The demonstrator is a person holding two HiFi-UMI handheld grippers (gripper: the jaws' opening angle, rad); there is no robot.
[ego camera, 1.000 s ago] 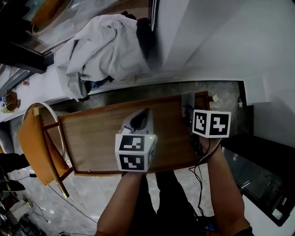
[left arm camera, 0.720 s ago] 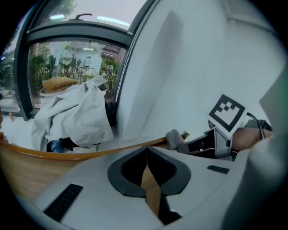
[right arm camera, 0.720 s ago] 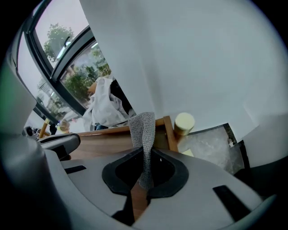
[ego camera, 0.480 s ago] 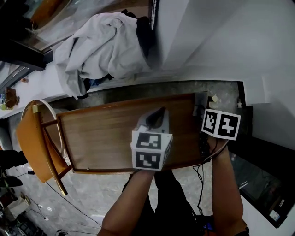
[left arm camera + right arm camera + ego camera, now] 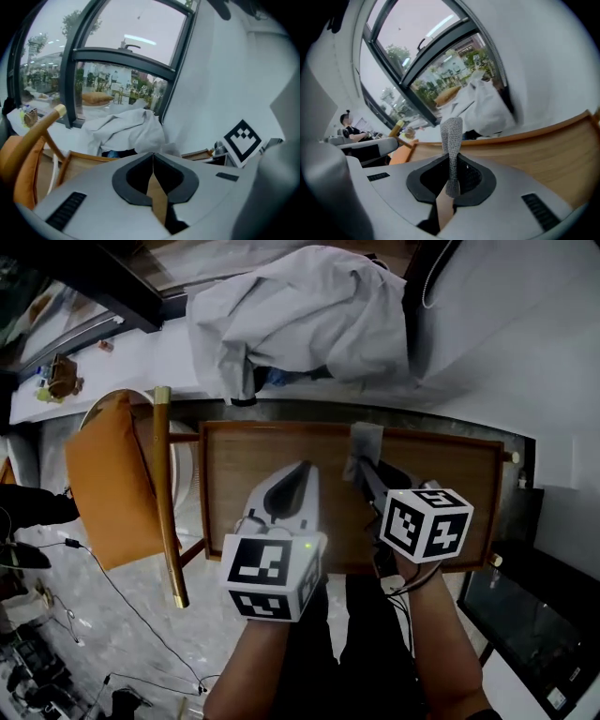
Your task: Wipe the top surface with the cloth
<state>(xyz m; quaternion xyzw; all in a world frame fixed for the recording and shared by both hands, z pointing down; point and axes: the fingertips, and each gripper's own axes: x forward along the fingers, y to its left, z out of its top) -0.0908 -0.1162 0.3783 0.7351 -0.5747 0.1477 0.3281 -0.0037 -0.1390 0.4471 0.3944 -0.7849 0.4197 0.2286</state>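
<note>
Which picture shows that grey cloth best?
The right gripper view: the cloth stands close up, pinched by the right gripper. The head view shows it small; the left gripper view shows none of it.

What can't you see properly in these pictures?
- Head view: the left claw and right claw hide parts of the near edge of the table.
- Head view: the right claw covers where the cloth meets the wood, so contact is unclear.
- Head view: a blue thing is mostly buried under the white sheet.

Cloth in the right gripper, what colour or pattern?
Grey, with a fine woven mesh texture. The cloth shows best in the right gripper view.
</note>
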